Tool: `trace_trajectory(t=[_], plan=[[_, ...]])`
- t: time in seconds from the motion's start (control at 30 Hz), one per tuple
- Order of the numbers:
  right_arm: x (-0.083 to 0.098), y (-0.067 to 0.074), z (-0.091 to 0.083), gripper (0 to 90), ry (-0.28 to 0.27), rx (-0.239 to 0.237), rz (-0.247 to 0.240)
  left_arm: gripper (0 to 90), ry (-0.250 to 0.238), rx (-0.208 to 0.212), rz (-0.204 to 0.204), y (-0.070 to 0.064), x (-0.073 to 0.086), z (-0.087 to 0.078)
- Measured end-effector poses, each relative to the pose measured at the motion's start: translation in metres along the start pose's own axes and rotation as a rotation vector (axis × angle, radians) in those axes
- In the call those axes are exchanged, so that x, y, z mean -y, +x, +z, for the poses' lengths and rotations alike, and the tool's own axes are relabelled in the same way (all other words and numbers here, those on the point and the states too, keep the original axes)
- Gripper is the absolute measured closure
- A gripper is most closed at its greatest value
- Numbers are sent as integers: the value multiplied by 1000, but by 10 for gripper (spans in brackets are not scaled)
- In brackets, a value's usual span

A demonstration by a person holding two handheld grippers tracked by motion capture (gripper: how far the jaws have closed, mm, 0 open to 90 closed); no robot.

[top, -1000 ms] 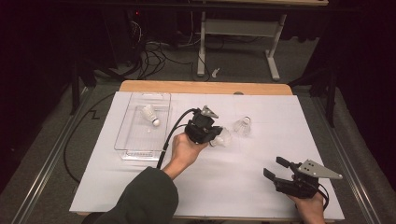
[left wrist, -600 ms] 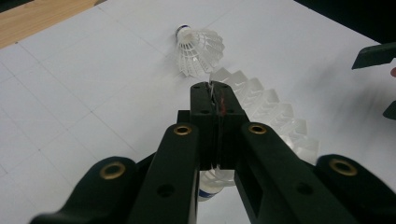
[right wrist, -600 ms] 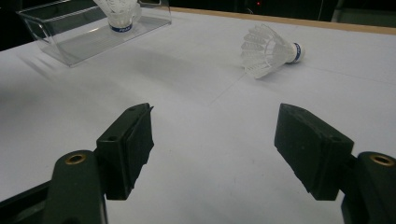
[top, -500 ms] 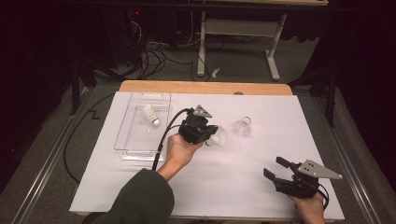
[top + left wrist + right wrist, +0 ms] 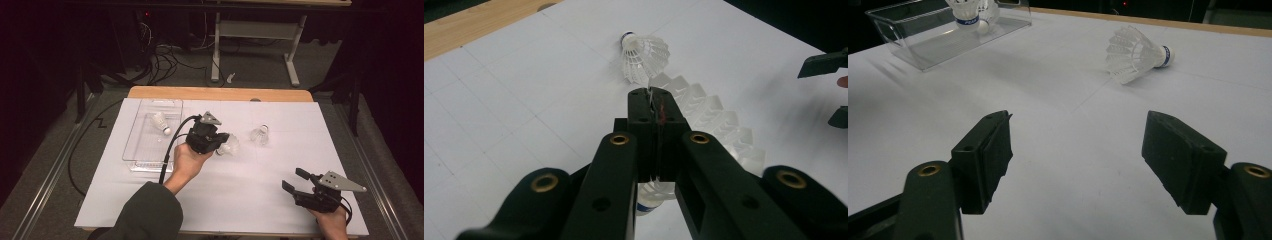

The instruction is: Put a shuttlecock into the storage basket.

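While my left gripper (image 5: 216,142) hangs over the middle of the desk (image 5: 280,210), its jaws are pressed together on the feather skirt of a white shuttlecock (image 5: 229,145); in the left gripper view the thin edge of that skirt is pinched between the pads, the feathers fan out to the right of the jaws (image 5: 711,117), and the cork end with its blue band peeks out below them; the held shuttlecock sits clear of the sheet as far as I can tell, though I cannot say whether any part brushes it.

A second shuttlecock (image 5: 260,135) lies on its side just beyond and to the right, toward the desk's far edge; it is near the held one but apart from it; in the right gripper view its cork (image 5: 1166,55) points to the right.

Toward the far left corner stands a clear plastic tray (image 5: 145,160), and a third shuttlecock (image 5: 162,122) lies in its far end; the left gripper's black cable (image 5: 172,147) loops past the tray's right wall.

My right gripper (image 5: 299,181) rests near the desk's near right corner, well apart from everything else; its jaws stand wide, with bare white sheet between them.

The stretch of desk between the left gripper and the tray carries the cable alone; the loose shuttlecock lies off to the other side.
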State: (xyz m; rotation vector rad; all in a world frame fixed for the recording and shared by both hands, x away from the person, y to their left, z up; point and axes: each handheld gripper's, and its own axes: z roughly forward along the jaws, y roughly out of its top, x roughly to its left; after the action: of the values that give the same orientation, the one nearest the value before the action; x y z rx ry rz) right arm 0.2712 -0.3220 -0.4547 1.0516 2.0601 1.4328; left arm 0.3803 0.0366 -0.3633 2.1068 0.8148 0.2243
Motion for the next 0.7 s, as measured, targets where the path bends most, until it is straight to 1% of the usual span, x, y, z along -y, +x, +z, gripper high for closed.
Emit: trace_trajectory(t=[0.2,0.63,0.7], plan=[[0,0,0,284,-1,1,0,889,-2,-7,-2,3,1,-3],[0,0,0,284,-1,2,0,889,-15,-26,-20,11,3,-14],[0,0,0,283,1,1,0,889,-14,-31,-15,12,3,-15]])
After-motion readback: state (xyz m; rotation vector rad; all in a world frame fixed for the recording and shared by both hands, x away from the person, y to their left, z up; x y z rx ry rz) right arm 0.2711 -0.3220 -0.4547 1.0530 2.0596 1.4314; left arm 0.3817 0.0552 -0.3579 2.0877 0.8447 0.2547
